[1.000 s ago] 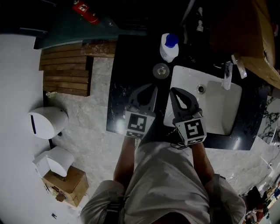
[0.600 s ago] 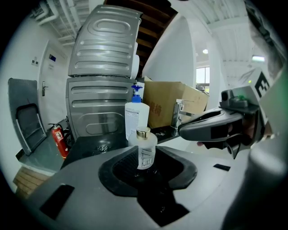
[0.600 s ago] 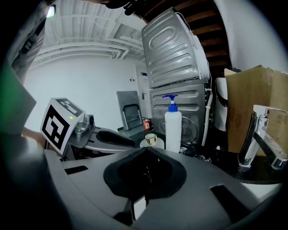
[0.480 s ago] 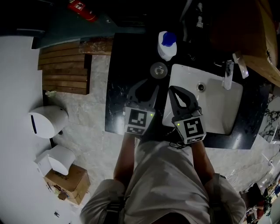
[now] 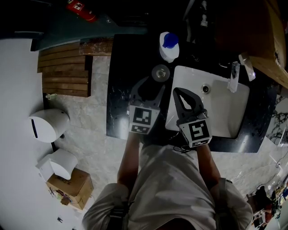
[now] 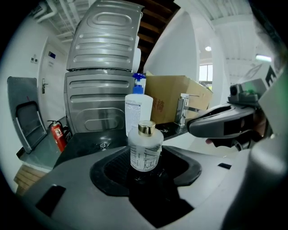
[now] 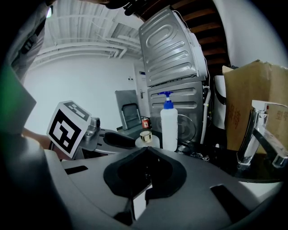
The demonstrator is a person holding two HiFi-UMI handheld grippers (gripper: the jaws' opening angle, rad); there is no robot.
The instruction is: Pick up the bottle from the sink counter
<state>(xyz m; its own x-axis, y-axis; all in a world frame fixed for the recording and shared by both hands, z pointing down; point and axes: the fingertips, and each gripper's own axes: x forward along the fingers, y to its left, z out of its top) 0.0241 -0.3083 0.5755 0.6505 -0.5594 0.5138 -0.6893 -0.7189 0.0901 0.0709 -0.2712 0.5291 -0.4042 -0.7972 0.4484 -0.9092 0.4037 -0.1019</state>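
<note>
A small frosted bottle (image 6: 145, 146) with a gold cap stands on the black counter (image 5: 120, 105), just ahead of my left gripper (image 6: 150, 165). In the head view the small bottle (image 5: 160, 72) sits just beyond the tips of the left gripper (image 5: 152, 86). That gripper's jaws are opening; the pads (image 6: 108, 167) do not touch the bottle. Behind it stands a tall white bottle (image 5: 168, 46) with a blue pump. My right gripper (image 5: 179, 93) hovers over the basin's left rim, shut and empty, with its tips meeting in the right gripper view (image 7: 146, 152).
A white basin (image 5: 225, 117) with a chrome faucet (image 5: 234, 74) fills the counter's right part. A cardboard box (image 5: 270, 40) stands at the far right. Wooden slats (image 5: 65, 67), a white bin (image 5: 47, 123) and a red fire extinguisher (image 5: 81, 10) lie to the left on the floor.
The left gripper's jaws have spread apart from shut and it has edged forward toward the small bottle. The right gripper has stayed where it was.
</note>
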